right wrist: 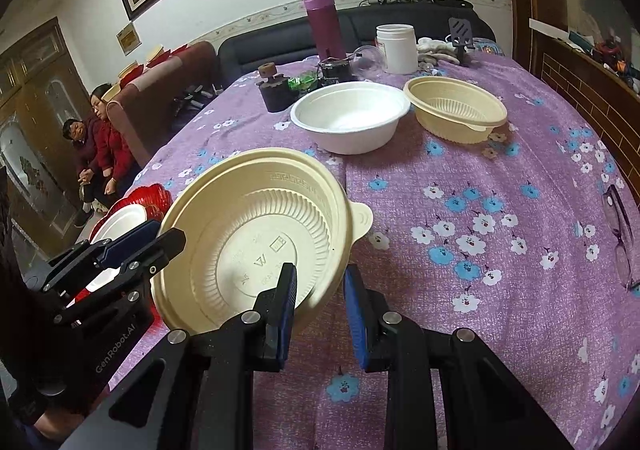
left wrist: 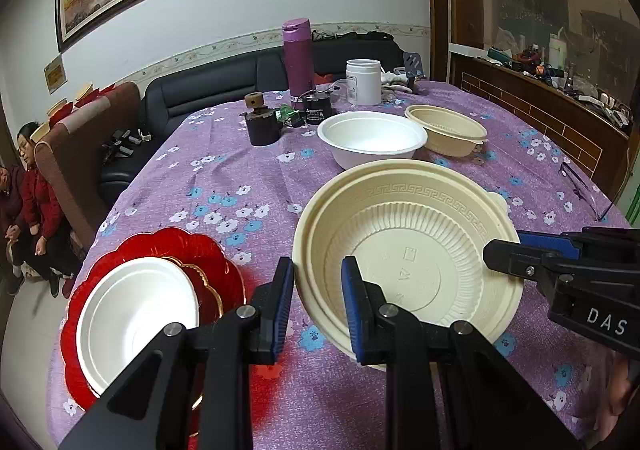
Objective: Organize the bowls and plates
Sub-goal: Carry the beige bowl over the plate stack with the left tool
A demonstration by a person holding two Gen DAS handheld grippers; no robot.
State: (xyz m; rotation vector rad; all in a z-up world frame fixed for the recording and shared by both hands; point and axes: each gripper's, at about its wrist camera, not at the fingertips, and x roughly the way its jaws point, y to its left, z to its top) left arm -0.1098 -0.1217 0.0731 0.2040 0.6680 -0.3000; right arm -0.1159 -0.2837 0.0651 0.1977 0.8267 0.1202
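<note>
The cream bowl [left wrist: 408,250] is sitting tilted above the purple floral tablecloth [left wrist: 224,186], gripped at two opposite rim points. The left gripper [left wrist: 318,306] is pinching the rim nearest it, one blue pad inside the wall and one outside. The right gripper [right wrist: 320,310] is clamping the opposite rim in the same manner. To the left, a white bowl [left wrist: 136,314] is resting on red plates [left wrist: 224,266]. Farther back, another white bowl [left wrist: 372,138] and a second cream bowl [left wrist: 448,128] are standing side by side.
</note>
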